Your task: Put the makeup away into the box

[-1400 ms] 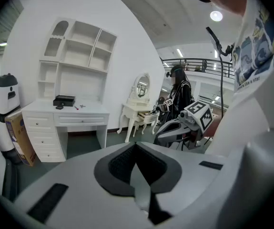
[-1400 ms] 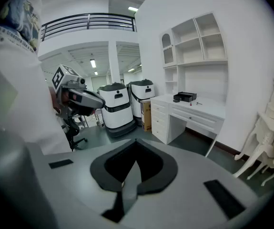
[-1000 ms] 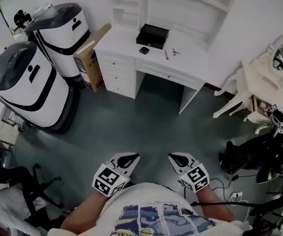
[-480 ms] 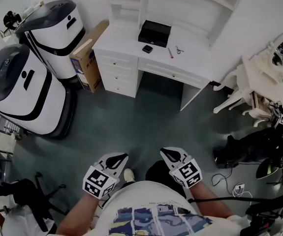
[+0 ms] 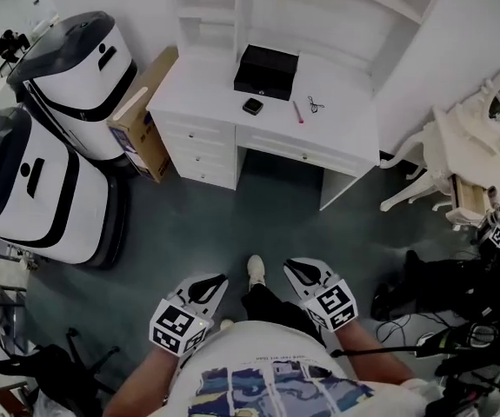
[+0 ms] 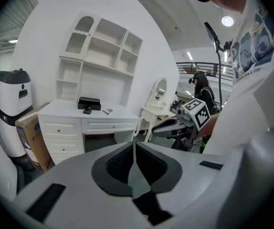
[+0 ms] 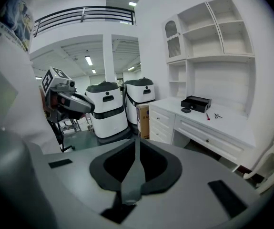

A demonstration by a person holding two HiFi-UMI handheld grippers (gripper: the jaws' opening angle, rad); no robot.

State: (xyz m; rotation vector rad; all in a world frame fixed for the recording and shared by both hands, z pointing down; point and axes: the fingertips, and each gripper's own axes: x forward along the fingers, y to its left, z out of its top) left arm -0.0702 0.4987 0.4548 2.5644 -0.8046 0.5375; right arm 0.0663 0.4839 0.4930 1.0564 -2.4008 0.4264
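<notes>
the makeup lay on the white desk (image 5: 347, 125), well apart from both grippers: a small dark compact (image 5: 252, 106) just in front of the black box (image 5: 266, 71), a slim red stick (image 5: 298, 111) to the right of it, and a little wiry metal piece (image 5: 315, 104) near the stick (too small to name). none of it was in the box, whose lid looked shut, though that was hard to tell at this size.

the left gripper (image 5: 217, 280) and the right gripper (image 5: 291, 268) were held low in front of the person's body, over the grey floor (image 5: 232, 224), both aimed towards the desk. each gripper's own view showed its jaws pressed together with nothing between them.

so the task had not really begun; the step in hand looked like the walk-up to the desk, with one shoe (image 5: 255, 268) forward between the grippers. the next move probably called for closing the gap, opening the box if it was indeed shut, then spreading one pair of jaws over the compact, the nearest item. the thin stick would likely need a careful pinch across its width.

beside the desk leaned a cardboard carton (image 5: 141, 115), next to two white machines (image 5: 76, 68); a white chair (image 5: 458, 159) stood to the right.
</notes>
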